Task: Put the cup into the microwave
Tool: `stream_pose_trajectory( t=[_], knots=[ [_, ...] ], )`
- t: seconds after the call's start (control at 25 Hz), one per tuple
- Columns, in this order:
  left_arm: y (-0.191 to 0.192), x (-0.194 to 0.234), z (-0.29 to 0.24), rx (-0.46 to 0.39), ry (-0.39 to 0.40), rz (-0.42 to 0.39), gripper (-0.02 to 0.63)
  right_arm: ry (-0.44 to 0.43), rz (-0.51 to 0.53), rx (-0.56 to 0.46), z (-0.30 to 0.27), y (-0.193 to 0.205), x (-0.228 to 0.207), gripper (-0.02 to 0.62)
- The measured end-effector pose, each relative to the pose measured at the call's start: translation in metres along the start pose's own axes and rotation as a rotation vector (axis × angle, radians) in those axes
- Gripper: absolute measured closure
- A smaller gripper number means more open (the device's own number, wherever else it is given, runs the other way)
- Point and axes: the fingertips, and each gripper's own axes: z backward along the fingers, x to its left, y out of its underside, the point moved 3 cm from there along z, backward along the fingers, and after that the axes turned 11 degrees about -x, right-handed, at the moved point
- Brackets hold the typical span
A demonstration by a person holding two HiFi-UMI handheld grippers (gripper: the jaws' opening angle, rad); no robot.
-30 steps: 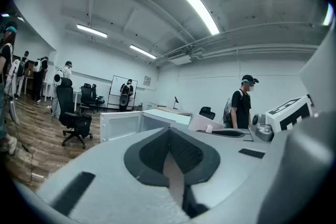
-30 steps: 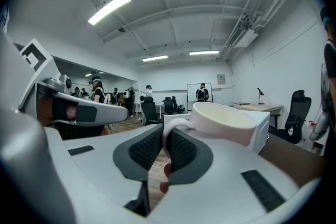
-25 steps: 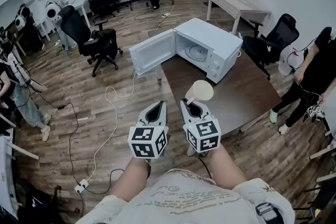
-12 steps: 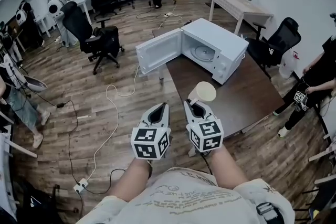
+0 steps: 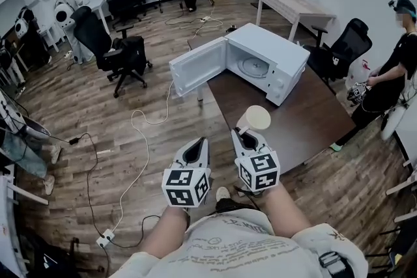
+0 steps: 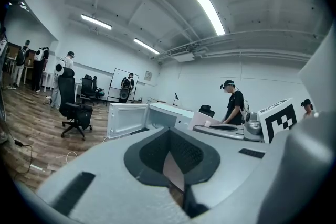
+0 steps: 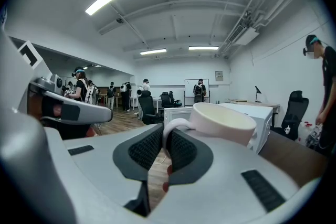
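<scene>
- Cup (image 7: 223, 122): a pale cream mug with a wide round mouth, a thick smooth rim and a plain, light inside with nothing visible in it. Its white loop handle points back toward the gripper.
- In the head view the cup sits just below the middle of the frame. It shows as a pale disc in the air above the near edge of the dark brown table (image 5: 296, 124), with its mouth facing up.
- Right gripper (image 7: 164, 147): its jaws are nearly closed and pinch the cup's handle between the ribbed dark pads. The cup's body sticks out past the tips to the upper right in the right gripper view.
- Left gripper (image 6: 170, 157): its jaws are drawn in so that the tips meet, and nothing is held between them. Only a thin wedge of floor shows through behind the pads.
- In the head view the two grippers sit side by side in the lower middle, the left one just left of the right, both pointing up the frame.
- Microwave (image 5: 268, 60): white, on the far part of the table in the upper centre of the head view. Its door (image 5: 195, 66) is swung open to the left and the round turntable is visible inside.
- The cup is well short of the microwave's opening, with bare tabletop between them.
- Black office chairs (image 5: 120, 52) and several people stand around the edges of the room on the wooden floor.
</scene>
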Motion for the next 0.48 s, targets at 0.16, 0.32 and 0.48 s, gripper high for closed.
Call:
stream_pose_trajectory(
  t=[0.16, 0.32, 0.48],
  knots=[
    [0.005, 0.012, -0.009, 0.017, 0.0, -0.001, 0.592, 0.01, -0.001, 0.001, -0.015, 0.006, -0.005, 0.563],
    [0.007, 0.027, -0.028, 0.024, 0.025, -0.017, 0.592, 0.029, -0.005, -0.003, -0.038, 0.013, -0.016, 0.563],
    [0.003, 0.039, -0.059, 0.023, 0.069, -0.041, 0.592, 0.044, -0.001, -0.011, -0.067, 0.016, -0.033, 0.563]
  ],
)
